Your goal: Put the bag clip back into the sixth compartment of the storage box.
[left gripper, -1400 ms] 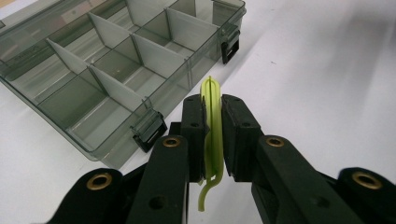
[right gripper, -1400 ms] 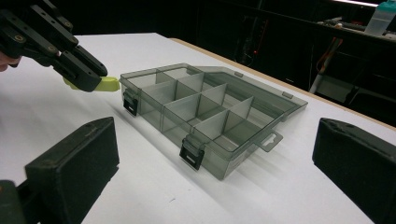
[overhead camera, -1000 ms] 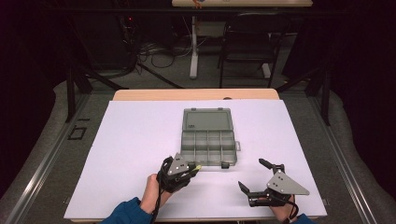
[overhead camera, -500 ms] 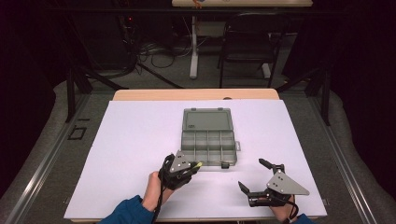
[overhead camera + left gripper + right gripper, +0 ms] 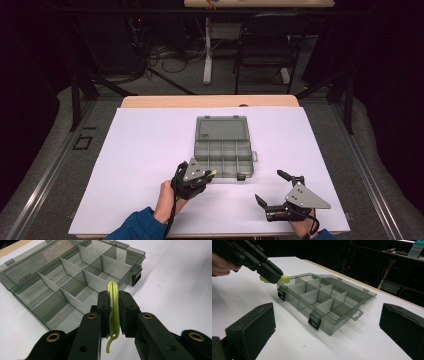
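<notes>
- The left tongs [image 5: 209, 174], black with a grey three-cornered plate on top, sit at the near left of the white surface [image 5: 135, 150], held in a hand [image 5: 165, 197] with a blue sleeve [image 5: 135, 227].
- Their jaws are pressed onto a thin yellow-green plastic clip [image 5: 113, 307], which stands on edge between the pads; its rounded end pokes out past the fingertips and a thin curled tail hangs out below.
- In the right gripper view the clip [image 5: 283, 279] hovers at the near-left corner of the box, just above the rim.
- The smoky grey translucent plastic compartment box [image 5: 223, 150] lies in the middle of the surface with its lid [image 5: 221, 129] folded flat open on the far side; white dividers split the tray into cells, and two dark latches sit on the near wall.
- The right tongs [image 5: 270, 189], also black with a grey plate, rest at the near right of the surface, well apart from the box.
- Their jaws are spread wide with nothing between them.
</notes>
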A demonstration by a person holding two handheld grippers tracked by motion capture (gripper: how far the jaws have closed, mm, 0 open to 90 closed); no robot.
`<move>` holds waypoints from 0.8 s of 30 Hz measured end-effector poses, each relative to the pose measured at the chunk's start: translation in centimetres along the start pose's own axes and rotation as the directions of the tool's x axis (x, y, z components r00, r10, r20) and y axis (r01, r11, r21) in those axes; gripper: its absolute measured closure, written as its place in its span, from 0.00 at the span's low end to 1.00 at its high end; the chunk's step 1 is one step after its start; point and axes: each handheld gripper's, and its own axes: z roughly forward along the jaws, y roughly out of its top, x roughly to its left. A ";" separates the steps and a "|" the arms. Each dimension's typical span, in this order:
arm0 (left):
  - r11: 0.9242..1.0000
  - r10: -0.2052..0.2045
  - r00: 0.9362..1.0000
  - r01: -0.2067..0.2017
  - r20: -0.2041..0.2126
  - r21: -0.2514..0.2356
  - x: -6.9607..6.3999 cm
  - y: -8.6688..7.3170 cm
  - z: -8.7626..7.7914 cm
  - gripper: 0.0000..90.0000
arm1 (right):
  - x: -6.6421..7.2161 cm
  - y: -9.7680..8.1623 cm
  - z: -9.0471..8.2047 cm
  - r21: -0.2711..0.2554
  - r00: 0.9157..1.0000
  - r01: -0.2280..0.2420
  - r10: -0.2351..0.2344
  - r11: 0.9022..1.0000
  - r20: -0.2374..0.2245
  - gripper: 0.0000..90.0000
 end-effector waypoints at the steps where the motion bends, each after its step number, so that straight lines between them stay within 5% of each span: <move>1: 1.000 0.000 1.000 0.000 0.000 0.000 0.0 0.0 0.0 0.89 | 0.0 0.0 0.0 0.000 1.000 0.000 0.000 1.000 -0.001 0.00; 24: 0.999 -0.036 0.999 0.036 -0.004 -0.023 0.9 0.8 0.8 0.89 | 0.0 0.0 0.0 0.002 1.000 0.001 -0.001 1.000 0.000 0.00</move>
